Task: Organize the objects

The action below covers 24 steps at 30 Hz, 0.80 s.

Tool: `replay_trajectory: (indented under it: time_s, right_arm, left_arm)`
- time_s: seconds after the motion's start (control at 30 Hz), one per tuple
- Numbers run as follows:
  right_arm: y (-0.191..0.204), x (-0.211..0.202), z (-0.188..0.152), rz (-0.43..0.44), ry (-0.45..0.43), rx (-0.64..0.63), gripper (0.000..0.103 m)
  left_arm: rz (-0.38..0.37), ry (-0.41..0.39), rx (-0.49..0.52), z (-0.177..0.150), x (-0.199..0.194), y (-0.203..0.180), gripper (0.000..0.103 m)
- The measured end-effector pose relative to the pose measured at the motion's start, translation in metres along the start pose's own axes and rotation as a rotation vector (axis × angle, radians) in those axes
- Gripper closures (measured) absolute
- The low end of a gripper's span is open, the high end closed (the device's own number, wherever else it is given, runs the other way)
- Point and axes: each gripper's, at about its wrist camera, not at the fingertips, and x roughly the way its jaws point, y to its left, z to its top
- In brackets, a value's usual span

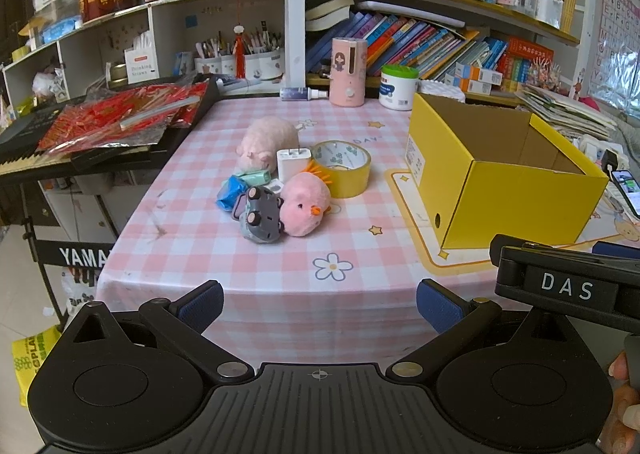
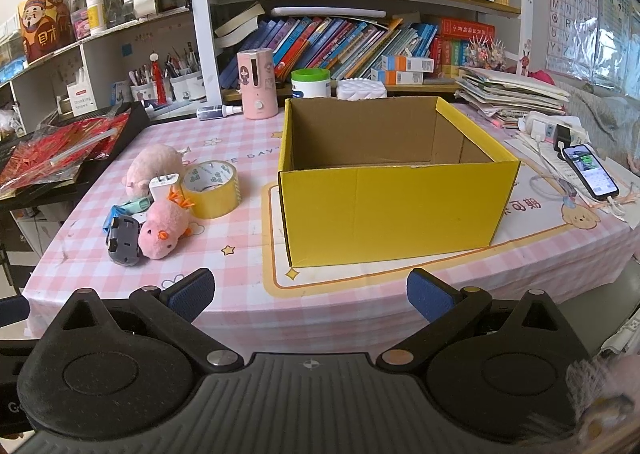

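Note:
A cluster of small things lies mid-table on the pink checked cloth: a pink chick plush (image 1: 306, 206) (image 2: 166, 228), a grey toy car (image 1: 262, 220) (image 2: 123, 240), a pale pig plush (image 1: 268, 142) (image 2: 154, 166), a white charger (image 1: 293, 162) (image 2: 164, 184), a yellow tape roll (image 1: 342, 168) (image 2: 212, 188) and a blue-green packet (image 1: 232, 192). An open yellow cardboard box (image 1: 516, 206) (image 2: 394, 210) stands to their right, nothing inside. My left gripper (image 1: 320, 306) is open at the table's near edge, short of the cluster. My right gripper (image 2: 310, 294) is open before the box.
A keyboard with red packets (image 1: 120, 122) sits at the left. A pink dispenser (image 1: 348, 72), a spray bottle (image 1: 302, 93) and a white jar (image 1: 398, 86) stand at the back below crowded bookshelves. A phone (image 2: 590, 170) and papers lie at the right.

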Motion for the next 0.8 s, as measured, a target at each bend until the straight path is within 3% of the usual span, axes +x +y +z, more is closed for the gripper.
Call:
replay_trajectory:
  time_s: [0.8]
  right_arm:
    - [0.0052, 0.0015, -0.0051, -0.006, 0.012, 0.007, 0.000]
  left_arm:
    - [-0.015, 0.010, 0.000, -0.0031, 0.0033, 0.0051, 0.000]
